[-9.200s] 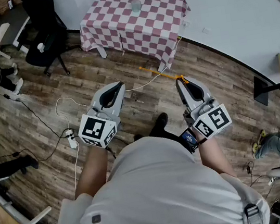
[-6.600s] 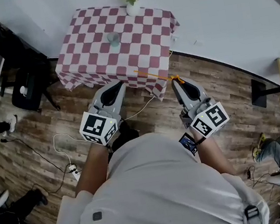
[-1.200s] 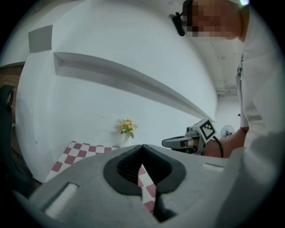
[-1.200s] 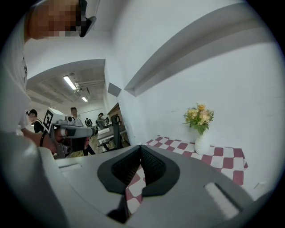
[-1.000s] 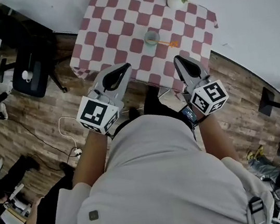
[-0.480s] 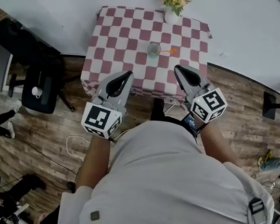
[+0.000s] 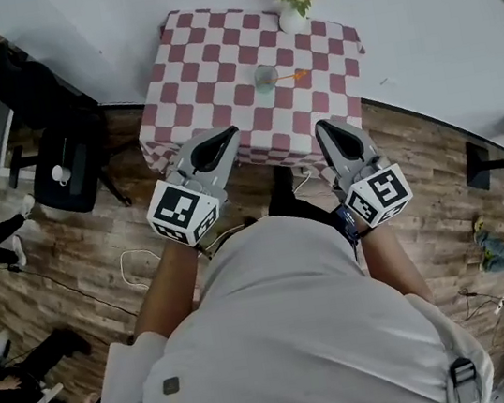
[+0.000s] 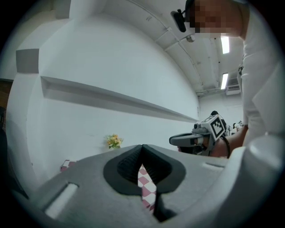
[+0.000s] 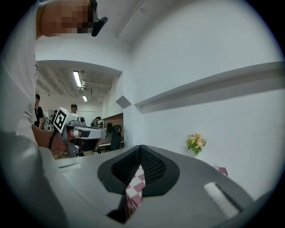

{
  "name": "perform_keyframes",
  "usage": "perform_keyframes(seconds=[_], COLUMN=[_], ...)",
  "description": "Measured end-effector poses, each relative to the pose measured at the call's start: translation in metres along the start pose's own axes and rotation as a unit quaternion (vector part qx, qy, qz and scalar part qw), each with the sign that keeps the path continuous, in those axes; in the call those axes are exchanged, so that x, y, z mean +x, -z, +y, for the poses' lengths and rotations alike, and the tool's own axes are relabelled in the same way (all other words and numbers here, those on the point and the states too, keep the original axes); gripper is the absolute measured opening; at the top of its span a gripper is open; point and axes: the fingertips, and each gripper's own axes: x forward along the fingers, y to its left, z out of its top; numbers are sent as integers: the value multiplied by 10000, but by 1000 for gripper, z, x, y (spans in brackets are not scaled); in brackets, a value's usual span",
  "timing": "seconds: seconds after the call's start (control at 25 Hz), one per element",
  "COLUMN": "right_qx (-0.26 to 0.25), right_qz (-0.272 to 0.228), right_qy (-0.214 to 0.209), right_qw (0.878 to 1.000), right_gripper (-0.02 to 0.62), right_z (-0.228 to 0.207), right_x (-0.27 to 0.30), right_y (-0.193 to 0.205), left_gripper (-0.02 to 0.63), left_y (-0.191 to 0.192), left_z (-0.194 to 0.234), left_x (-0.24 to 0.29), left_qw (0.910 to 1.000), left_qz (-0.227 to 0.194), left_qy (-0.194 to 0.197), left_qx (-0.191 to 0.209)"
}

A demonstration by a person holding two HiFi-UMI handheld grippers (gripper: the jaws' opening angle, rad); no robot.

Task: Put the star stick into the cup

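Two grippers: you hold the left gripper (image 7: 225, 134) and the right gripper (image 7: 324, 125) side by side in front of your chest, both aimed at the table (image 7: 201, 57).
Left gripper state: the jaws are drawn together with the tips meeting. Nothing is held. Only a sliver of checked cloth shows through the slit below the tips.
Right gripper state: the same, with jaws together, tips meeting and nothing between them.
Star stick: the star stick (image 7: 290, 75) is orange. One end is at the cup's rim and the rest slants out to your right above the cloth. It is too small to tell how far it sits inside.
Cup: the cup (image 7: 265, 77) is pale and upright on the far half of the table, right of centre.
Clearance: both grippers are well apart from the cup and the stick. In the head view their tips overlap only the near hanging edge of the cloth.
Table: it is covered in a red-and-white checked cloth and set against a white wall (image 7: 413, 18).
Vase: a vase (image 7: 291, 17) of yellow and orange flowers stands at the far edge, beyond the cup.
Surroundings: there is a wooden floor (image 7: 418, 169), and a black chair (image 7: 71, 167) stands left of the table.
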Motion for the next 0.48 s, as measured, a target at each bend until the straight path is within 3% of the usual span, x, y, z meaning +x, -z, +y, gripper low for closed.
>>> perform_keyframes(seconds=[0.28,0.48], right_qx=[-71,-73], right_qz=[9,38], right_qy=[165,12], right_qw=[9998,10000], right_gripper=[9,9], right_z=[-1,5], right_x=[-25,-35], right_y=[-8,-4], left_gripper=[3,3], left_y=[-9,-9], left_z=[-14,-22], left_x=[-2,-2], left_qw=[9997,9996], left_qz=[-238,-278], left_qy=[55,-26], left_qx=[-54,-71])
